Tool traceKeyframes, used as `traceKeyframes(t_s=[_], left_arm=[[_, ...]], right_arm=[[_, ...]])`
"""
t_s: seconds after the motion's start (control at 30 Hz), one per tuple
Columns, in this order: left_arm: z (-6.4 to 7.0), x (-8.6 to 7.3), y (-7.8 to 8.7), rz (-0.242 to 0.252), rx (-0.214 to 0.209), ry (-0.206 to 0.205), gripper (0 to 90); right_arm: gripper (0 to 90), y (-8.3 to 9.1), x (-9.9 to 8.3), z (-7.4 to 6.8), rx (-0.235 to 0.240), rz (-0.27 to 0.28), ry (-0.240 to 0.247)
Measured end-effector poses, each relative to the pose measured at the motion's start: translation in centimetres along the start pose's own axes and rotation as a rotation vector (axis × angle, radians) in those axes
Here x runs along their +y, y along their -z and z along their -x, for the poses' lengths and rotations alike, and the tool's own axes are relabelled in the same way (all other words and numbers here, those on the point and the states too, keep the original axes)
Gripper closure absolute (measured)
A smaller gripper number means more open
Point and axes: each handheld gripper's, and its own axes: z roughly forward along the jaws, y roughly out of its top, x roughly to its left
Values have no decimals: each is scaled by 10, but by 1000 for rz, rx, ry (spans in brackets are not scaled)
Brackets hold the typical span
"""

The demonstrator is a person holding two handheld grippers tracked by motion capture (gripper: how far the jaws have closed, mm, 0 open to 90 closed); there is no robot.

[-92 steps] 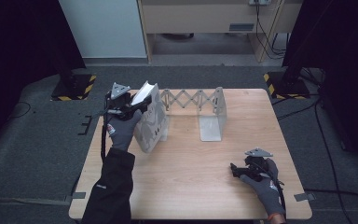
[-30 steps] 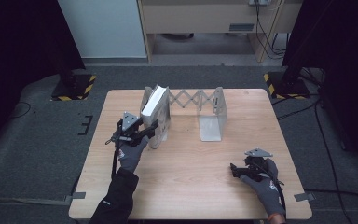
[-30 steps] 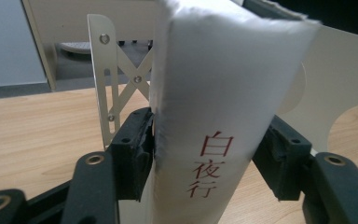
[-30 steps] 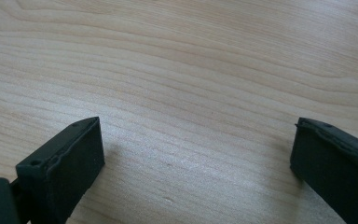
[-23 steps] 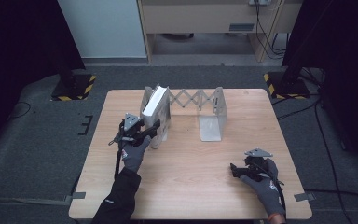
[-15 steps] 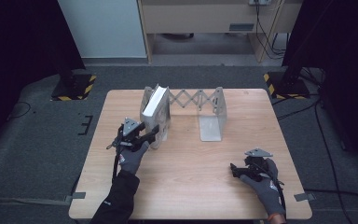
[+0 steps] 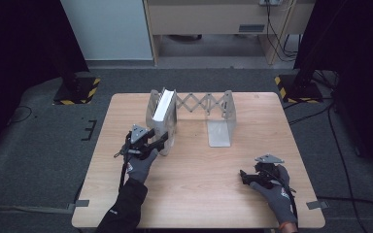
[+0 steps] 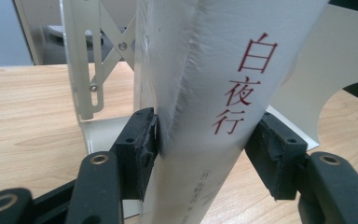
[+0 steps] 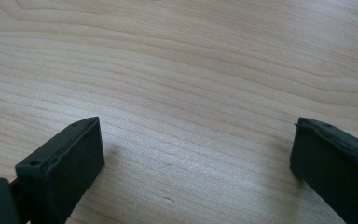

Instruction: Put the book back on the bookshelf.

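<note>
One white book (image 8: 223,93) stands upright in the left end of the expanding metal book rack (image 7: 194,104), spine w/ red Chinese characters facing the left gripper (image 8: 200,154); long axis vertical, bottom edge on the rack's base plate. Jaws sit either side of the spine: one pad touches the cover, the other shows a gap, so grip looks slack, not clamped. Judged step: book set in rack, release in hand. Next move: open wider, back straight off w/o tipping it. Right gripper (image 9: 196,154) rests wide open, holding nothing, over bare tabletop (image 9: 191,70), well apart.
</note>
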Motion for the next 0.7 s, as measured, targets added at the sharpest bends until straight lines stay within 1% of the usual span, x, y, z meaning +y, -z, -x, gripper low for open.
traceKeyframes(t_s=[0.1, 0.2, 0.3, 0.4, 0.47, 0.67, 0.7], left_arm=[[3, 2, -5, -3, -2, -11, 419], [5, 2, -10, 4, 1, -10, 411], [6, 5, -15, -6, 2, -14, 402], [7, 7, -21, -6, -4, -22, 393], [7, 8, -24, -7, -1, -26, 392], [3, 10, -34, 5, -5, 3, 370], [3, 10, -36, 4, -5, 0, 365]], right_arm=[[30, 0, 0, 0, 0, 0, 0], [31, 0, 0, 0, 0, 0, 0], [31, 0, 0, 0, 0, 0, 0], [31, 0, 0, 0, 0, 0, 0], [31, 0, 0, 0, 0, 0, 0], [31, 0, 0, 0, 0, 1, 2], [32, 0, 0, 0, 0, 1, 2]])
